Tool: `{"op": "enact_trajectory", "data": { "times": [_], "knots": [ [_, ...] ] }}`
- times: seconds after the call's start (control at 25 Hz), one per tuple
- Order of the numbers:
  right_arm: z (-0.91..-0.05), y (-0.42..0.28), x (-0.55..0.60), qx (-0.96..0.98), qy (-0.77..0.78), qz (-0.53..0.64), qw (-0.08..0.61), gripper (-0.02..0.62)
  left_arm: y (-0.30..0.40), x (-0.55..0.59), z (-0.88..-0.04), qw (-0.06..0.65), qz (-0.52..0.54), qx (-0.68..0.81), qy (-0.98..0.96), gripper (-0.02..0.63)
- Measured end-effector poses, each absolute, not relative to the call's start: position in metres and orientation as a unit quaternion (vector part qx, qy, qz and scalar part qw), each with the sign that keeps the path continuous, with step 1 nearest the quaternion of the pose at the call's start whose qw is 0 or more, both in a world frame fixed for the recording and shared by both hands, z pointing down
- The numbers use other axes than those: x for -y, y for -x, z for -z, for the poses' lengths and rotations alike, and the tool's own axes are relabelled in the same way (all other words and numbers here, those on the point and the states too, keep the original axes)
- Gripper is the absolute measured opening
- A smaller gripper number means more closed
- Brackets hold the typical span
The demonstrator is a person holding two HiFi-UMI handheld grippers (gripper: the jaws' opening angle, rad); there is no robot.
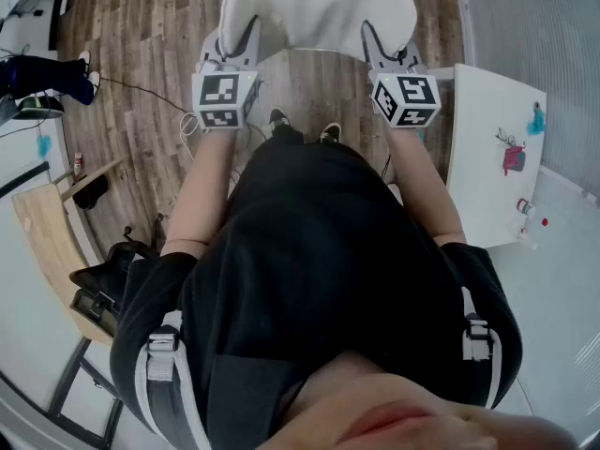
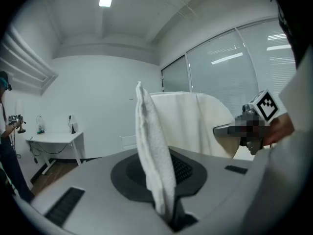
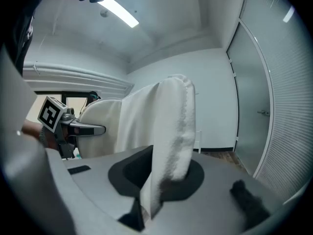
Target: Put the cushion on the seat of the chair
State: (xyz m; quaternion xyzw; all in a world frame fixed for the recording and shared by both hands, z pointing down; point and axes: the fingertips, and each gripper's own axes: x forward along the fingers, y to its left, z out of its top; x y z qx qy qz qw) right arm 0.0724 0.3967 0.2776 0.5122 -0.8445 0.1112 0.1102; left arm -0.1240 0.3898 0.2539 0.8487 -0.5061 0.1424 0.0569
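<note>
A white fluffy cushion (image 1: 319, 7) hangs in front of me above the wooden floor, held by its two near corners. My left gripper (image 1: 234, 52) is shut on its left edge, and the fabric (image 2: 155, 160) rises from between the jaws. My right gripper (image 1: 382, 51) is shut on the right edge, with the cushion fold (image 3: 171, 136) pinched between its jaws. Each gripper shows in the other's view: the right gripper (image 2: 244, 129) and the left gripper (image 3: 73, 129). A light wooden seat (image 1: 47, 237) stands at my left; I cannot tell whether it is the chair.
A white table (image 1: 487, 148) with small red and teal items stands on my right. A black bag (image 1: 103, 284) lies by the wooden seat on my left. A person's legs (image 1: 47, 73) show at the far left. Glass partitions line the right side.
</note>
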Motion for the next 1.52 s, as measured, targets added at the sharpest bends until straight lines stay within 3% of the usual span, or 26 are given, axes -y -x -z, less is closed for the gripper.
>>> {"op": "enact_trajectory", "data": {
  "times": [1.52],
  "knots": [
    [-0.270,0.007,-0.380,0.838,-0.524,-0.103,0.112,0.055,0.204,-0.366,-0.249,0.056,-0.119,0.481,-0.867,0.051]
  ]
}}
